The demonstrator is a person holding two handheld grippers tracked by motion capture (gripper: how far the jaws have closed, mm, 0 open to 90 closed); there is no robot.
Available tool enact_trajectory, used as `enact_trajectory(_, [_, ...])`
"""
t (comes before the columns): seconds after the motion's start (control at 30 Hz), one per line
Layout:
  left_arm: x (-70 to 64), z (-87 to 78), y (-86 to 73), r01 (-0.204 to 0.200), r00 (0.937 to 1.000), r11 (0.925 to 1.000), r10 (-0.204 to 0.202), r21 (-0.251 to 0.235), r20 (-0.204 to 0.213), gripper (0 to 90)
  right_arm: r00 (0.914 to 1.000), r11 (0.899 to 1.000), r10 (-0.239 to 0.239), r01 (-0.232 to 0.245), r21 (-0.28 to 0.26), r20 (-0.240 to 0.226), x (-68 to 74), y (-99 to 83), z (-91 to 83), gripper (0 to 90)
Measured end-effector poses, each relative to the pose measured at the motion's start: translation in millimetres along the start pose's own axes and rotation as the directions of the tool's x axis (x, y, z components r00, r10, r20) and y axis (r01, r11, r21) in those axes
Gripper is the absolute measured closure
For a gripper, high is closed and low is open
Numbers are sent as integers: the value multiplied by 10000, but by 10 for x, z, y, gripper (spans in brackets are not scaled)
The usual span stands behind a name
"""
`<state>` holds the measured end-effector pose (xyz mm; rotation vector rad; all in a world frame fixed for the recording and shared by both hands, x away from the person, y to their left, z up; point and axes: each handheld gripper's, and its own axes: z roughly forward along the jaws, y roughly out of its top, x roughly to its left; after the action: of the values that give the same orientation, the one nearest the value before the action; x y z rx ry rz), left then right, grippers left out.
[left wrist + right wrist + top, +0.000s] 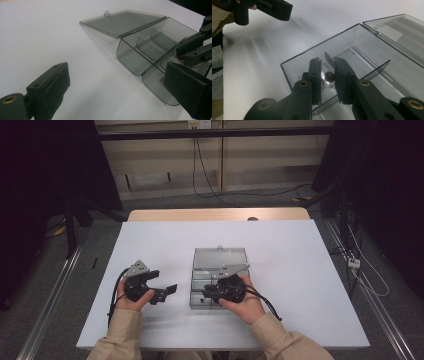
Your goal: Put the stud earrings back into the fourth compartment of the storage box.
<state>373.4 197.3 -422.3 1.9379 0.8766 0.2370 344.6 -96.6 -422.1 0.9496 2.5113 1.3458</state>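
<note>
A clear grey compartment box (216,276) lies mid-table with its lid (220,257) folded back flat. My right gripper (206,295) reaches into the box's near-left compartment (297,65). Its jaws (327,61) stand almost together, pinching a small dark red bead (329,76) just above the box floor. The left gripper view shows the same red bead (181,57) at the right gripper's tips (182,51). My left gripper (162,282) hovers over bare table to the left of the box, jaws wide apart (116,70) and empty.
The box (132,57) has thin inner dividers (147,48) and its lid (122,22) rests on the table behind it. White tabletop (300,260) surrounds the box. Cables trail from both grippers toward the near edge.
</note>
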Motion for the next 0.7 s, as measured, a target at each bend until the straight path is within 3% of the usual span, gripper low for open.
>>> enact_trajectory(0.2, [-3, 8, -1, 45, 10000, 10000, -45, -6, 36, 67, 9999, 10000, 46, -46, -29, -96, 13, -6, 19, 741])
enact_trajectory(0.4, [-1, 12, -2, 18, 10000, 10000, -18, 9, 62, 66, 10000, 10000, 41, -41, -35, 58, 5, -7, 1, 649])
enact_trajectory(0.7, [1, 29, 0, 71, 9999, 10000, -71, 28, 87, 67, 9979, 9975, 426, -397, -584, 496, -89, -3, -195, 379])
